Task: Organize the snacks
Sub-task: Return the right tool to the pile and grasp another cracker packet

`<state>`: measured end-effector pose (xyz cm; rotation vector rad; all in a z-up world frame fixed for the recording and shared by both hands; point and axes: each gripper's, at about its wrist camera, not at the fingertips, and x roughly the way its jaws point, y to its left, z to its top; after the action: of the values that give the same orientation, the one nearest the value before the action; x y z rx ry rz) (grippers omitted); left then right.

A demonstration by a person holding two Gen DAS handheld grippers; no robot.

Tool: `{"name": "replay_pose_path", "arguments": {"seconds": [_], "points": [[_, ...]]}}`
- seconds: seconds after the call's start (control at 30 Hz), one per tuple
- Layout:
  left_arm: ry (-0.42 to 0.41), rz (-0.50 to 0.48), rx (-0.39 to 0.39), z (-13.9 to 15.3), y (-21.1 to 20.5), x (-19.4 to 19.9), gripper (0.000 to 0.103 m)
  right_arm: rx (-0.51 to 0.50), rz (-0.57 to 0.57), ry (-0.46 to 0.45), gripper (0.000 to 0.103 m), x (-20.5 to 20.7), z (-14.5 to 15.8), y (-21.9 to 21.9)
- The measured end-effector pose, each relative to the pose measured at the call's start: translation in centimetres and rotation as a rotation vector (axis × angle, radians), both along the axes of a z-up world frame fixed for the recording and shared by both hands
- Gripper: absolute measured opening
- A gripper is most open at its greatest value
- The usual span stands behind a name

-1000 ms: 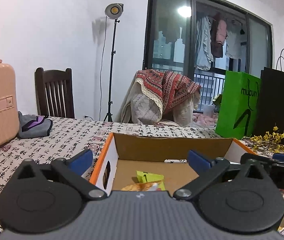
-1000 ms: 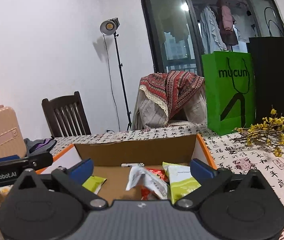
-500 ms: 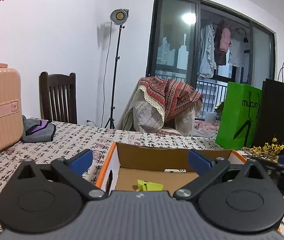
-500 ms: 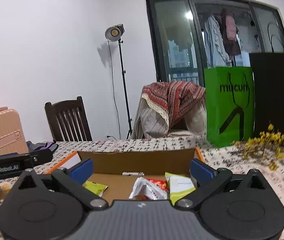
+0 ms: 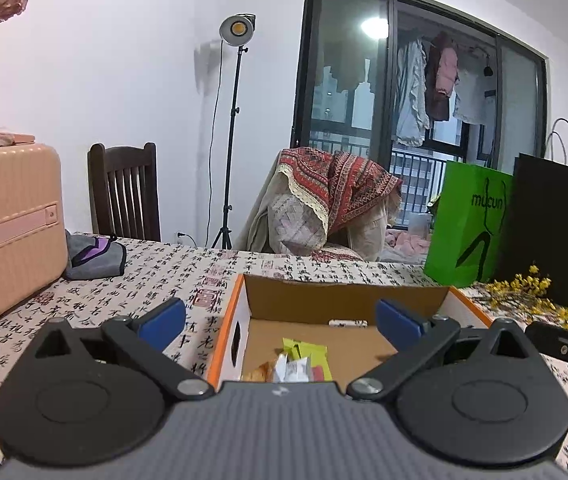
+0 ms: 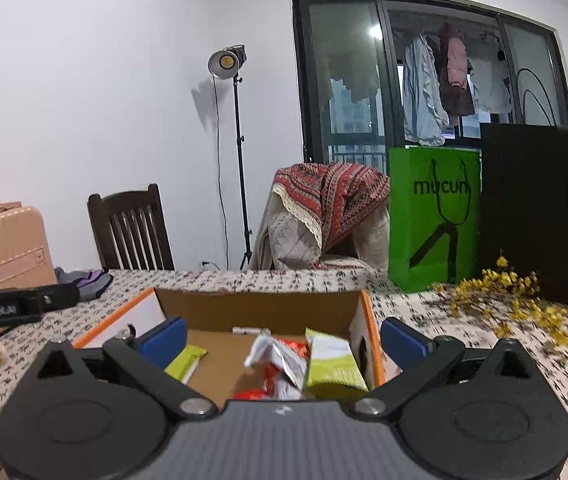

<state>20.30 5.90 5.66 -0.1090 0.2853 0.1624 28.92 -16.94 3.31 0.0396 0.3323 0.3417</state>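
I have the table [image 5: 188,280] under me, and the box [image 5: 335,300] sits mid-table toward its near edge, snacks [image 6: 284,356] heaped against its right wall. My left hand-held gripper [image 5: 280,318] hangs over the box's left half, jaws apart and empty; my right hand-held gripper [image 6: 284,334] likewise over the heap. Next, I judge: drop the right one straight, pinch one packet [image 6: 333,364] by its edge, lift clear of the wall

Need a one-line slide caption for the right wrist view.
Open right gripper hovers over the cardboard box holding snack packets.
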Motion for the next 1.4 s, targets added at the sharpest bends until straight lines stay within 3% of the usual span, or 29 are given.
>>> {"name": "replay_pose_path", "arguments": {"seconds": [0.3, 0.7, 1.07, 1.2, 1.3, 1.4], "points": [[0.043, -0.053, 0.011, -1.1, 0.0, -4.2, 0.103, -0.043, -0.01, 0.06, 0.103, -3.3, -1.6, -2.0], [0.122, -0.05, 0.002, -3.5, 1.4, -8.6, 0.103, -0.122, -0.042, 0.24, 0.103, -5.5, -6.1, -4.8], [0.18, 0.013, -0.028, -4.5, 3.2, -9.7, 0.103, -0.131, -0.054, 0.388, 0.099, 0.0, -7.9, -3.9], [0.201, 0.04, -0.036, -4.7, 4.0, -9.7, 0.103, -0.119, -0.061, 0.421, 0.082, 2.0, -8.6, -3.0], [0.217, 0.053, -0.041, -4.9, 4.4, -9.7, 0.103, -0.169, -0.087, 0.405, 0.07, 2.4, -9.1, -2.1], [0.227, 0.063, -0.039, -5.1, 4.9, -9.7, 0.103, -0.172, -0.062, 0.387, 0.047, 1.9, -8.8, -1.9]]}}
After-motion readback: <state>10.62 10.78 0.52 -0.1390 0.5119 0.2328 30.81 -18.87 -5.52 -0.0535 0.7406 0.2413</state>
